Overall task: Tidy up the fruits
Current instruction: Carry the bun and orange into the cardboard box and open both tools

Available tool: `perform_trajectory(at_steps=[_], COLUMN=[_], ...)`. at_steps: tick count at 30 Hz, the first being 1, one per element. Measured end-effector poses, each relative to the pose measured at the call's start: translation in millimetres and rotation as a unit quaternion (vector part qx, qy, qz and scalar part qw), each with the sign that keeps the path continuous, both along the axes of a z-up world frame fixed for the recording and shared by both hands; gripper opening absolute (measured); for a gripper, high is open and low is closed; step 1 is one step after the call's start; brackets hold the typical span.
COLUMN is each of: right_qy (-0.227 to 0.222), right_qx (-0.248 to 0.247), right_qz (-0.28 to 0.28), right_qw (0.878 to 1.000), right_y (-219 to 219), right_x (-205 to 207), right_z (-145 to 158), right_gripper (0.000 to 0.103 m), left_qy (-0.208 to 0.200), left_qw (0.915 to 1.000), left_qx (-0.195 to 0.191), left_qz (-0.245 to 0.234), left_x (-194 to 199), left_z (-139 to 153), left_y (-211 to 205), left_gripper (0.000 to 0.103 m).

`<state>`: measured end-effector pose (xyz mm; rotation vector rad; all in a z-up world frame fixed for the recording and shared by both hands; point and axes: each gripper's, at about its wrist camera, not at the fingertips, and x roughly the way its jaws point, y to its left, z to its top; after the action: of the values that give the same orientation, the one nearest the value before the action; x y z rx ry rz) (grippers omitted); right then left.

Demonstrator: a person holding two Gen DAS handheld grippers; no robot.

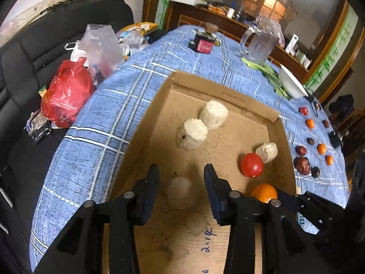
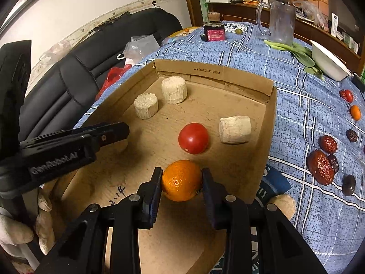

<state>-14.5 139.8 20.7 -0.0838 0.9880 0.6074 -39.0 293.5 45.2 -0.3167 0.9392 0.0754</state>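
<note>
A cardboard box (image 1: 228,93) (image 2: 214,70) lies on the blue checked tablecloth. In it are several pale cylinder pieces (image 1: 213,114) (image 2: 174,89), a red tomato (image 1: 252,164) (image 2: 193,138) and an orange (image 1: 264,193) (image 2: 181,180). My right gripper (image 2: 181,182) is shut on the orange, low over the box floor. My left gripper (image 1: 181,182) is open, and a blurred pale piece (image 1: 181,191) lies between its fingers. The left gripper also shows in the right wrist view (image 2: 68,146).
Small oranges (image 1: 321,148) (image 2: 355,112), red dates (image 1: 302,165) (image 2: 320,170) and dark fruits lie in rows on the cloth right of the box. A white bowl (image 2: 328,61), greens, a clear jug (image 2: 278,20) and a red-labelled jar (image 2: 214,33) stand behind. A black sofa with plastic bags (image 1: 66,96) is at left.
</note>
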Motion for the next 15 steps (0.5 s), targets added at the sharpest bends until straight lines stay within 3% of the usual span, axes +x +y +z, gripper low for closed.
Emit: perform_trajectory(at_steps=[5,8,10,12,15], right_qy=[-0.006,-0.029,-0.039,-0.05,-0.057], right_qx=[0.025,0.048,0.067,0.092,0.119], right_qz=[-0.002,-0.01,-0.018,-0.035,-0.07], right_qw=[1.0,0.998,0.997,0.994,0.989], right_y=[-8.5,-24.2,-37.9,-60.7,-98.0], right_x=[-8.0,-20.6,-30.4,-45.0,-65.1], right_z=[10.5,31.2,43.2,54.5,64.3], right_gripper=[0.039,0.04,0.049,0.057,0.058], left_qy=[-0.037,-0.069,-0.087,-0.098,-0.109], left_qw=[0.9992,0.9974,0.9959,0.9948,0.9936], left_qx=[-0.01,-0.006,-0.008,-0.01,-0.018], left_qz=[0.012,0.02,0.024,0.029,0.024], left_x=[-21.5,-44.4,-63.6,-82.7,-103.0], left_z=[23.2,42.9,55.6,64.4,68.2], left_y=[3.5,-0.9,-7.2,-17.3,-36.4], left_gripper=[0.045,0.061,0.075,0.082,0.086])
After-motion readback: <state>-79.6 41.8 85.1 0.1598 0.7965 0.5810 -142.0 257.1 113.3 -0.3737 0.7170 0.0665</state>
